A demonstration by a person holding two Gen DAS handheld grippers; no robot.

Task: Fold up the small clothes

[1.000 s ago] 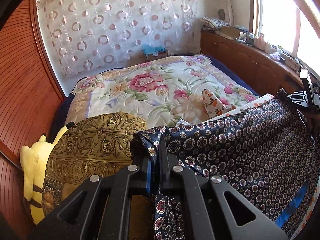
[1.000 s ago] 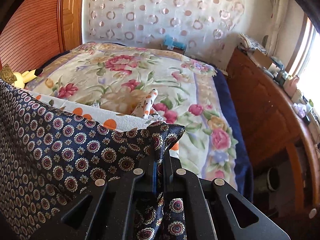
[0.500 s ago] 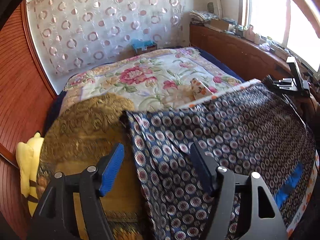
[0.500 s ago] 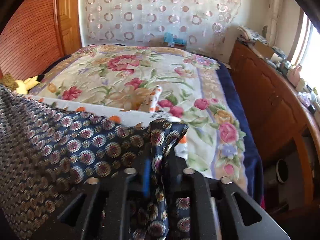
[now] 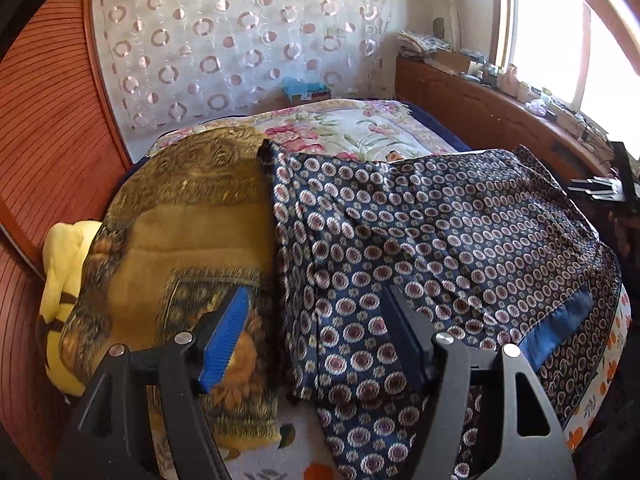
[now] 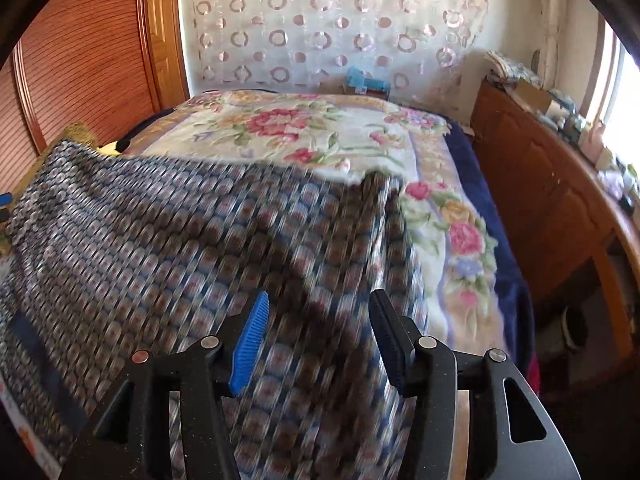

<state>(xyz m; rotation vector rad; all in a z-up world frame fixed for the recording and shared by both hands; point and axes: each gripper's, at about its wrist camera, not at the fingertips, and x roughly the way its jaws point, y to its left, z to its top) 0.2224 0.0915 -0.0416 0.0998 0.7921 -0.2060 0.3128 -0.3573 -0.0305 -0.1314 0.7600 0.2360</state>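
Note:
A dark blue garment with a rosette print [image 5: 440, 240] lies spread flat on the near end of the bed, its left edge against a gold patterned cushion [image 5: 180, 232]. It also fills the right wrist view [image 6: 180, 248], blurred by motion. My left gripper [image 5: 316, 308] is open and empty just above the garment's near left part. My right gripper [image 6: 318, 312] is open and empty above the garment's near right part; it also shows at the far right of the left wrist view [image 5: 600, 188].
A floral bedspread [image 6: 312, 132] covers the far bed. A yellow plush toy [image 5: 64, 256] lies left of the cushion by the wooden wall. A wooden cabinet [image 6: 540, 184] with clutter runs along the right under the window. A white sheet with orange print [image 5: 612, 344] lies under the garment.
Both grippers let go of the garment's corners and opened; the left opened first, then the right. The garment dropped flat on the bed and both grippers drew back.

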